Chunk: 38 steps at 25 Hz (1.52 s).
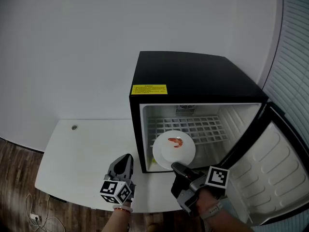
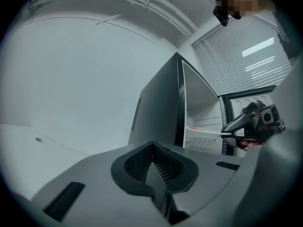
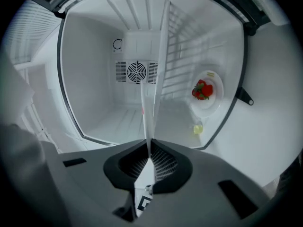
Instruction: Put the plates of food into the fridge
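Note:
A white plate [image 1: 174, 149] carrying a shrimp [image 1: 175, 141] hangs in the mouth of the open black fridge [image 1: 193, 76]. My right gripper [image 1: 175, 167] is shut on its near rim. In the right gripper view the plate [image 3: 152, 103] shows edge-on between the jaws of the right gripper [image 3: 149, 150]. A second plate with red food [image 3: 206, 92] lies inside the fridge. My left gripper [image 1: 126, 157] floats over the table, left of the fridge, shut and empty. In its own view the left gripper [image 2: 152, 148] has its pads together.
The fridge stands on a white table [image 1: 82, 153], its door [image 1: 275, 173] swung wide open to the right. A wire shelf [image 1: 203, 127] spans the inside. A small yellow-green item [image 3: 197, 128] lies near the second plate. Window blinds [image 1: 294, 71] are at the far right.

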Each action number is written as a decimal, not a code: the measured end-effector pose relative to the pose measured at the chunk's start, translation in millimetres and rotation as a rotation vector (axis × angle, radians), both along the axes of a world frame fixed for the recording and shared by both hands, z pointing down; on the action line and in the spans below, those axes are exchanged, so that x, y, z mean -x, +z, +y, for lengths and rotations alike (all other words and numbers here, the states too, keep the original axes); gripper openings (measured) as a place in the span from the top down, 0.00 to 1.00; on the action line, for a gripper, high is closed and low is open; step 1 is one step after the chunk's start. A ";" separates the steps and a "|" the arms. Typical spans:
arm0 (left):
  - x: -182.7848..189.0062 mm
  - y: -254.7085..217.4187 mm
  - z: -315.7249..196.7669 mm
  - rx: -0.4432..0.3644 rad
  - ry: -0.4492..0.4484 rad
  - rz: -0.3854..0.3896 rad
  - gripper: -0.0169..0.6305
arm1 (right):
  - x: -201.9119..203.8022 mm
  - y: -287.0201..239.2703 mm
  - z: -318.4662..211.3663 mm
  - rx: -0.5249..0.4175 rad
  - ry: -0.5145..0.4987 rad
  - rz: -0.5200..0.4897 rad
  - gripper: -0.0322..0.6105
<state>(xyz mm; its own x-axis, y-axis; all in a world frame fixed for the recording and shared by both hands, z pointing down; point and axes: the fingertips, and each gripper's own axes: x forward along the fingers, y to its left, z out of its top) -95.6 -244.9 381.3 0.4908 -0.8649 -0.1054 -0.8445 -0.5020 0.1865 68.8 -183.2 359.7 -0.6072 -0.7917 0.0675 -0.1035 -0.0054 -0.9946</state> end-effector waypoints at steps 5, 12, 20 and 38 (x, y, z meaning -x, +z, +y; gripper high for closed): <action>-8.6 3.7 -18.8 0.011 0.041 -0.010 0.96 | -0.5 -2.7 -27.3 0.011 0.033 0.001 0.92; -5.8 3.8 -38.4 0.011 0.055 -0.001 0.96 | 5.4 1.6 -51.7 0.082 0.069 -0.084 0.92; -2.8 4.6 -49.9 0.008 0.062 0.014 0.96 | 4.8 2.7 -70.6 0.133 0.114 -0.160 0.92; -10.3 11.9 -52.6 0.014 0.087 0.029 0.96 | 10.3 -3.7 -77.9 0.006 0.065 -0.089 0.78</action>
